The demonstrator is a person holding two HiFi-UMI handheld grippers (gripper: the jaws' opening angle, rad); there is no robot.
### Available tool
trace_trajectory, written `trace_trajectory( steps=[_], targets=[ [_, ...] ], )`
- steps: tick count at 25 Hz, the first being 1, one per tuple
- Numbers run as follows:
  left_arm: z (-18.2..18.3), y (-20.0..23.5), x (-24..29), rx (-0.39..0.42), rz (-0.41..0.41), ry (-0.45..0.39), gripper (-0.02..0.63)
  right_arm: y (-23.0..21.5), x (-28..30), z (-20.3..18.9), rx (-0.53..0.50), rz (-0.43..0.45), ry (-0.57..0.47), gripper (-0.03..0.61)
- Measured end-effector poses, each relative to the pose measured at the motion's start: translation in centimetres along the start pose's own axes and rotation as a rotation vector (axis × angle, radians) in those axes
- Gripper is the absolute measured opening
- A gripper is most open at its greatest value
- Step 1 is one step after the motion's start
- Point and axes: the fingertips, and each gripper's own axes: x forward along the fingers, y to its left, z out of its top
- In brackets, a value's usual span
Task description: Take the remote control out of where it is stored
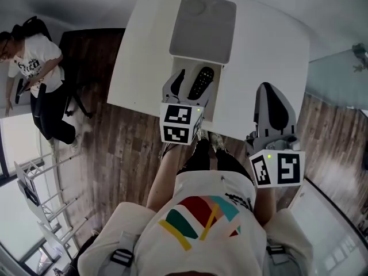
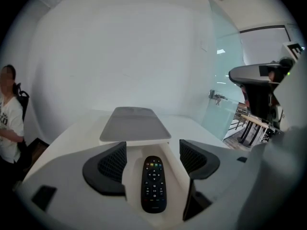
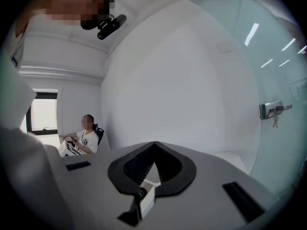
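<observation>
A black remote control (image 1: 201,81) (image 2: 153,184) lies lengthwise in a white drawer (image 1: 217,99) (image 2: 178,175) that is pulled out from a box with a grey top (image 1: 202,29) (image 2: 134,123) on the white table (image 1: 144,50). My left gripper (image 1: 194,87) (image 2: 153,161) hovers over the drawer, open. Its dark fingers (image 2: 111,166) stand one on each side of the remote without touching it. My right gripper (image 1: 268,88) (image 3: 154,145) is raised off to the right of the drawer, pointing at a bare wall. It is shut, with its tips together and nothing held.
The table's near edge (image 1: 138,105) runs just in front of my legs, with wooden floor (image 1: 115,154) below. A person (image 1: 35,68) sits by a dark chair at the far left. A white rack (image 1: 43,200) stands at lower left, and a glass wall (image 1: 339,73) at the right.
</observation>
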Motion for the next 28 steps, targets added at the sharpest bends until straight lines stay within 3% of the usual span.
trace_trajectory(
  steps=[8,13,22,28],
  targets=[
    [-4.2,-0.3,3.3,-0.030,-0.045,0.199,0.333,-1.4,0.2,-1.5,0.023,-0.050,0.044,0.000],
    [-6.7,-0.2,5.3,-0.013,-0.032,0.324,0.333,-3.0,-0.1,-2.7,0.037,-0.079,0.075,0.000],
    [-8.8,-0.2,6.8,-0.017,-0.020,0.428,0.331,-4.5,-0.6,-4.5,0.094,-0.114,0.116,0.000],
    [-9.8,0.0,7.4,0.087,0.037,0.489,0.298,-4.8,-1.2,-5.1,0.106,-0.125,0.130,0.000]
  ],
)
